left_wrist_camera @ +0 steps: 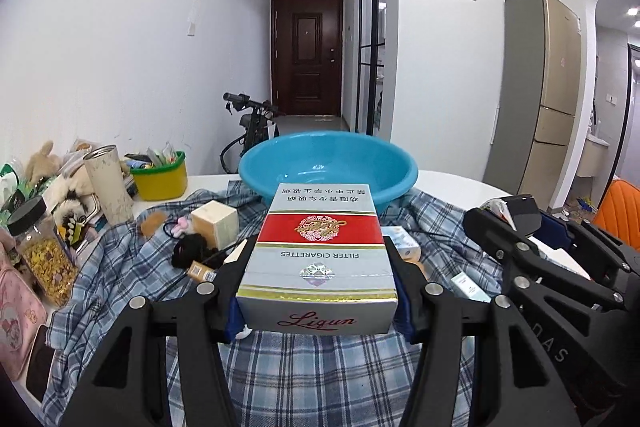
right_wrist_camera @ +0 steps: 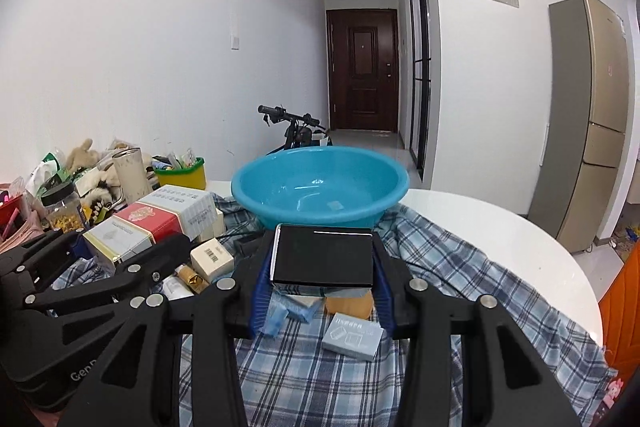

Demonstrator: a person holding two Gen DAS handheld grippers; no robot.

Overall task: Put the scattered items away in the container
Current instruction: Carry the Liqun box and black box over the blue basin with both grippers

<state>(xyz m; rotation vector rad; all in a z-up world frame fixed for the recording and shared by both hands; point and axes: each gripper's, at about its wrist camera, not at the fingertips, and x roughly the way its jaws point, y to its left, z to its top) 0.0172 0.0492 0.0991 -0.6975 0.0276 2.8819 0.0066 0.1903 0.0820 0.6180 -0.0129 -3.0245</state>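
Left gripper [left_wrist_camera: 320, 291] clamps a cigarette carton [left_wrist_camera: 320, 259] above the checked cloth [left_wrist_camera: 304, 371] — long axis aimed at the blue basin [left_wrist_camera: 328, 163] near the table's far edge. Right gripper [right_wrist_camera: 322, 267] grips a flat black box [right_wrist_camera: 324, 255], broad face up. Only the right view shows the basin's bottom.

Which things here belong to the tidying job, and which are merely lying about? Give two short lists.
Part of the job:
- blue basin, the container
- cigarette carton, held in the left gripper
- black box, held in the right gripper
- small boxes on the checked cloth, such as the cream box

Just lying about:
- yellow tub
- tumbler
- jar
- soft toys
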